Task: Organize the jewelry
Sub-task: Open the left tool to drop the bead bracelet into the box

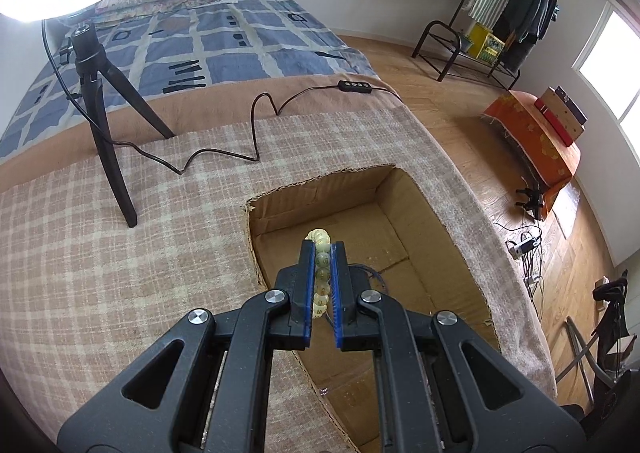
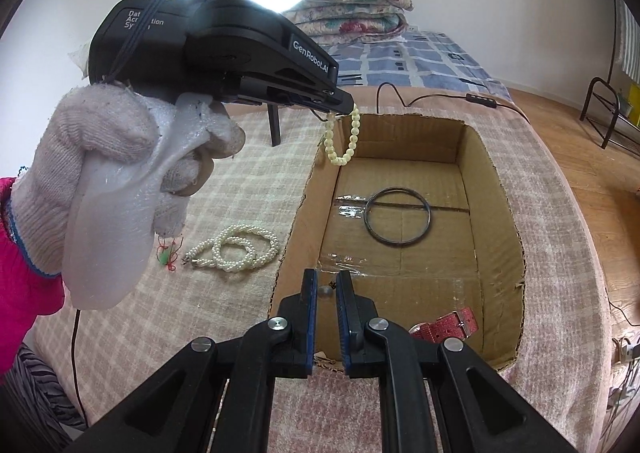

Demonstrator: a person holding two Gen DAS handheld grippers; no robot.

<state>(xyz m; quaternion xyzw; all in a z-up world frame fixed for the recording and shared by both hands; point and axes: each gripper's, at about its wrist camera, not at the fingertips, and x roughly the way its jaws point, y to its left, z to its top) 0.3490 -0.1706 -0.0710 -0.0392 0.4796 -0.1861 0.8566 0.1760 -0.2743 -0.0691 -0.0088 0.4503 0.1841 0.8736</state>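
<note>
My left gripper (image 1: 324, 245) is shut on a cream bead bracelet (image 1: 322, 269), held above the open cardboard box (image 1: 320, 178). In the right wrist view a gloved hand (image 2: 100, 157) carries that left gripper (image 2: 348, 106), and the bracelet (image 2: 342, 141) hangs as a loop over the box's far left corner. My right gripper (image 2: 327, 285) sits low over the box's near edge, shut on a small silver bead piece (image 2: 325, 291). Inside the box (image 2: 480, 157) lie a dark ring bangle (image 2: 397, 216) and a red watch strap (image 2: 450, 323).
A white pearl necklace (image 2: 236, 249) and a small red-and-green thread charm (image 2: 170, 253) lie on the checked cloth left of the box. A ring light tripod (image 1: 104, 113) and its cable (image 1: 256, 121) stand behind. The table's edge drops to the wooden floor on the right.
</note>
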